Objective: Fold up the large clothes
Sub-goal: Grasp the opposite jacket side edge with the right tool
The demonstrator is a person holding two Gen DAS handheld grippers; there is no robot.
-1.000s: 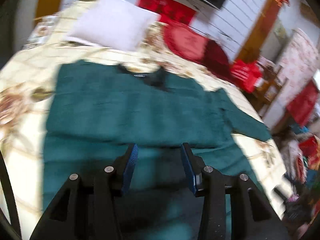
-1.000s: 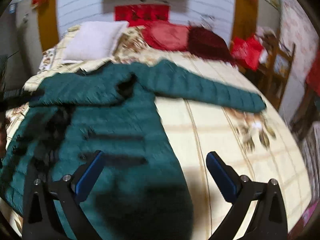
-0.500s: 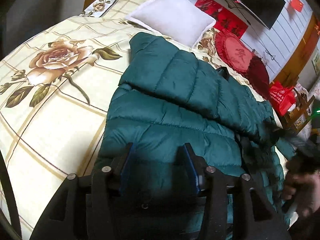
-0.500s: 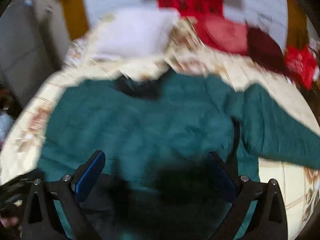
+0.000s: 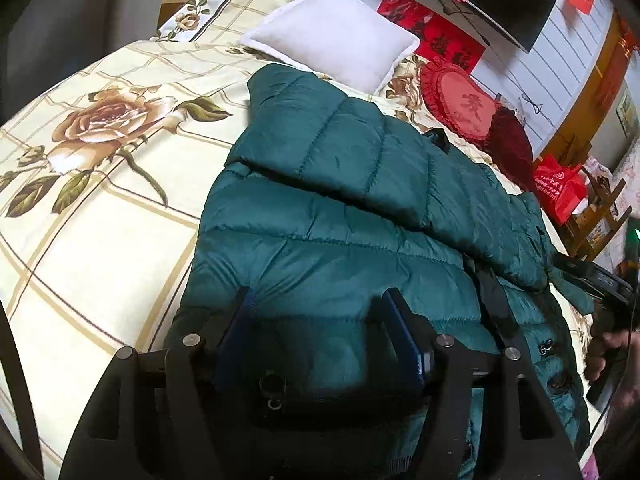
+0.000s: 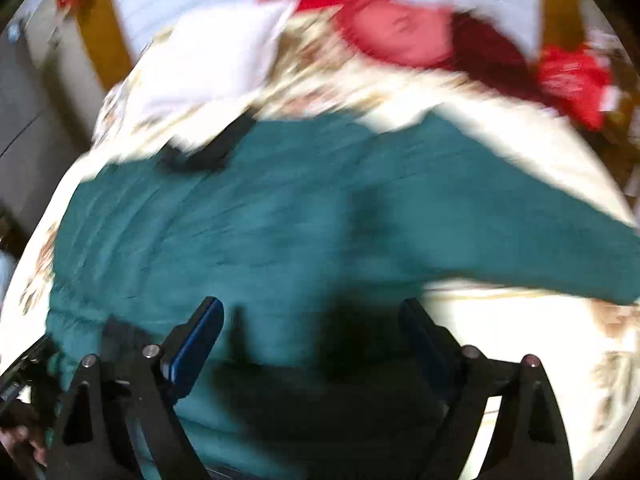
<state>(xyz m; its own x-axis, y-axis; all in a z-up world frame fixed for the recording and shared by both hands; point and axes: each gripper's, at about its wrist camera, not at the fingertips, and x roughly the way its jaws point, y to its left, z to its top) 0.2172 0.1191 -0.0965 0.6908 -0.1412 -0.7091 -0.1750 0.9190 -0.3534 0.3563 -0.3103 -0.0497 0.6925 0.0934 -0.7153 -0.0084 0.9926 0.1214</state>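
A dark green quilted puffer jacket (image 5: 340, 216) lies spread on the bed, one sleeve folded across its body (image 5: 360, 148). My left gripper (image 5: 320, 312) is open just above the jacket's lower hem, nothing between its fingers. In the blurred right wrist view the jacket (image 6: 240, 232) fills the middle, and its other sleeve (image 6: 540, 240) stretches out to the right over the bedspread. My right gripper (image 6: 312, 320) is open above the jacket's lower part, holding nothing. The right gripper also shows in the left wrist view (image 5: 600, 284), held in a hand at the right edge.
The bed has a cream floral bedspread (image 5: 100, 168). A white pillow (image 5: 332, 36), a red heart cushion (image 5: 460, 100) and a dark red cushion (image 5: 512, 140) lie at the head. A red bag (image 5: 556, 188) and wooden furniture stand beyond the bed's right side.
Both grippers have swung over the jacket. The left has come closer to the hem. The right gripper's jaws have narrowed but stay open; its view has moved left over the body.
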